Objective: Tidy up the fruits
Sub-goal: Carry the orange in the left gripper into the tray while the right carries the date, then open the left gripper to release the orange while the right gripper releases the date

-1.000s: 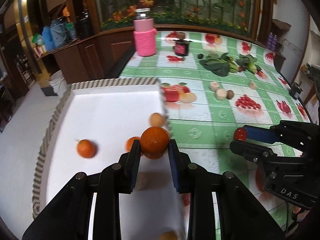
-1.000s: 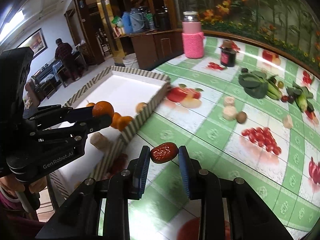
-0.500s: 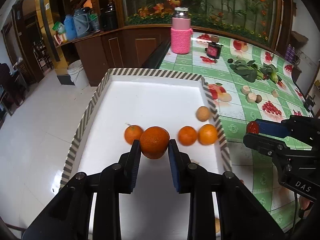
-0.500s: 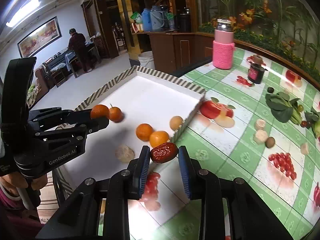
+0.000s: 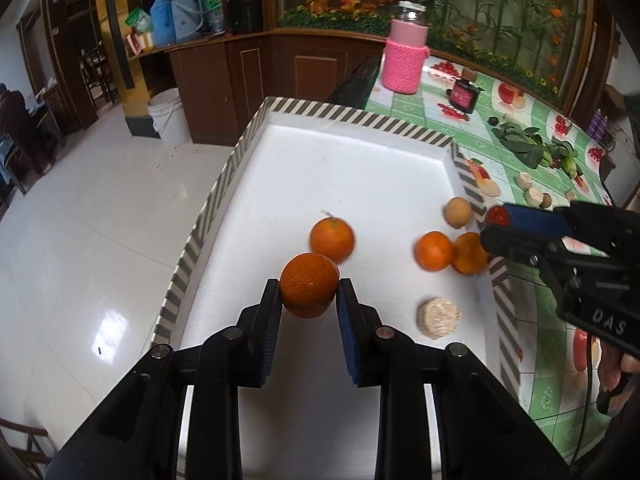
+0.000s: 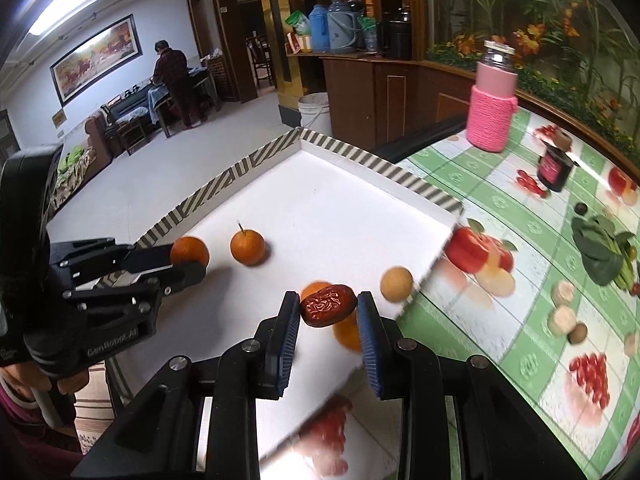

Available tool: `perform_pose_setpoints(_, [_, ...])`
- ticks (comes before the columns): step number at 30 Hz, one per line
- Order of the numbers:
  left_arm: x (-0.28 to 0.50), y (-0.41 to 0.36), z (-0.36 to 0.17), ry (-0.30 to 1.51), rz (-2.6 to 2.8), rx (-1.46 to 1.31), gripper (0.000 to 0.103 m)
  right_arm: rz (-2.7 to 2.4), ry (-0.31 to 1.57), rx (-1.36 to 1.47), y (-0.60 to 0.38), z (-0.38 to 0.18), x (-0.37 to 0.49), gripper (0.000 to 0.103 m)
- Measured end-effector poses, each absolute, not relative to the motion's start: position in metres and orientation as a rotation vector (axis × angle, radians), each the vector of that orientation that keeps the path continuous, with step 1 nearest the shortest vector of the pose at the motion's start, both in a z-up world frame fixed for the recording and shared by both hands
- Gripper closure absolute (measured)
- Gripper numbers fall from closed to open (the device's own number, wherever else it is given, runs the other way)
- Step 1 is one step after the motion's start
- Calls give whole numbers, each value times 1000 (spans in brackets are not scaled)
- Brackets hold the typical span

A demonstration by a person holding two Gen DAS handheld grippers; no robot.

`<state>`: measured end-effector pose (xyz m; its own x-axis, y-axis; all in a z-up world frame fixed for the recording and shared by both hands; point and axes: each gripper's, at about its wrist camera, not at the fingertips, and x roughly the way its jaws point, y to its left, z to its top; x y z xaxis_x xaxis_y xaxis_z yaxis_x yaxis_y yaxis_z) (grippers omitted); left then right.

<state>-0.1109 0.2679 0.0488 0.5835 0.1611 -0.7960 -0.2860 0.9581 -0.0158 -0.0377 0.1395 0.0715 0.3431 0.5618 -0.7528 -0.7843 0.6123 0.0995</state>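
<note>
Left wrist view: the left gripper [image 5: 310, 302] is nearly closed, its pads pinching a mandarin [image 5: 309, 285] over the white tray [image 5: 360, 168]. A second ago that fruit hung above the tray's right edge, with the green tablecloth [image 5: 424, 96] filling the right half of the picture; now the gripper sits over the tray's left half, and a stemmed mandarin [image 5: 332, 239] lies just behind the held one at about 1 o'clock. So the carry has crossed the rim, and I judge that setting the fruit down beside its like is the step in hand.

The right gripper [image 5: 496, 222] has travelled the same way. It enters this view at 3 o'clock, clamped on something red. Only the right wrist view shows what that is: a wrinkled red date [image 6: 328, 306] squeezed between almost-shut pads, now over the tray's near right corner, where before it hovered above the tablecloth.

The left wrist view alone shows two more mandarins [image 5: 434, 251] at 2 o'clock, a pale brown round fruit [image 5: 458, 212] by the right wall, and a beige ridged disc [image 5: 439, 317] at 3 o'clock. The right wrist view alone shows a person [image 6: 172, 80] standing far off at 11 o'clock, and a pink knitted jar [image 6: 493, 116] at 1 o'clock on the table.
</note>
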Motion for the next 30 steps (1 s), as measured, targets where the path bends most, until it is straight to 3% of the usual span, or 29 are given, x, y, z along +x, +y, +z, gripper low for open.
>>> perform_pose_setpoints(25, [-98, 268, 30, 965, 294, -141, 77, 871, 947, -340, 191, 22, 20, 72])
perform_pose_setpoints(30, [-97, 268, 29, 966, 313, -141, 76, 868, 936, -318, 183, 29, 17, 64])
